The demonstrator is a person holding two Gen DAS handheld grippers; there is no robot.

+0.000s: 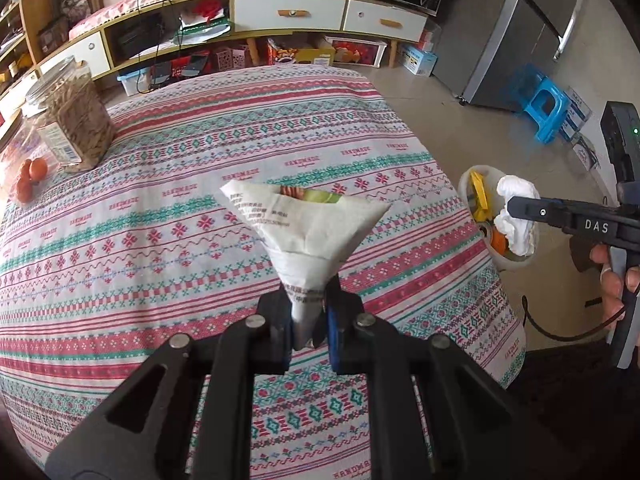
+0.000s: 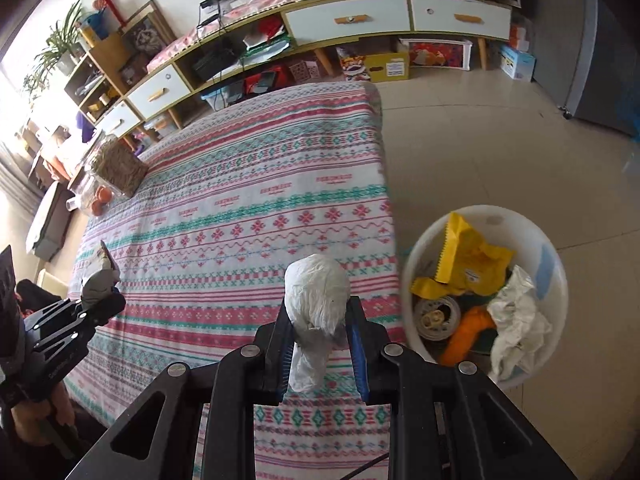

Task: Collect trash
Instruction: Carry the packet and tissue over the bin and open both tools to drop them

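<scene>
My left gripper (image 1: 308,316) is shut on the twisted end of a white printed wrapper (image 1: 304,224), which fans out above the patterned tablecloth (image 1: 160,248). My right gripper (image 2: 320,336) is shut on a crumpled white tissue (image 2: 318,292), held over the table's right edge. In the left wrist view that tissue (image 1: 516,208) hangs at the right gripper's tip over the white trash bin (image 1: 468,188). The bin (image 2: 556,272) stands on the floor to the right of the table, holding yellow packaging, orange peel and crumpled paper. The left gripper with its wrapper (image 2: 100,280) shows at the far left of the right wrist view.
A clear jar of seeds (image 1: 74,120) and several oranges (image 1: 32,172) sit at the table's far left. A low cabinet (image 1: 288,12) runs along the back wall, a fridge (image 1: 520,32) and blue stool (image 1: 548,108) stand on the tiled floor at right.
</scene>
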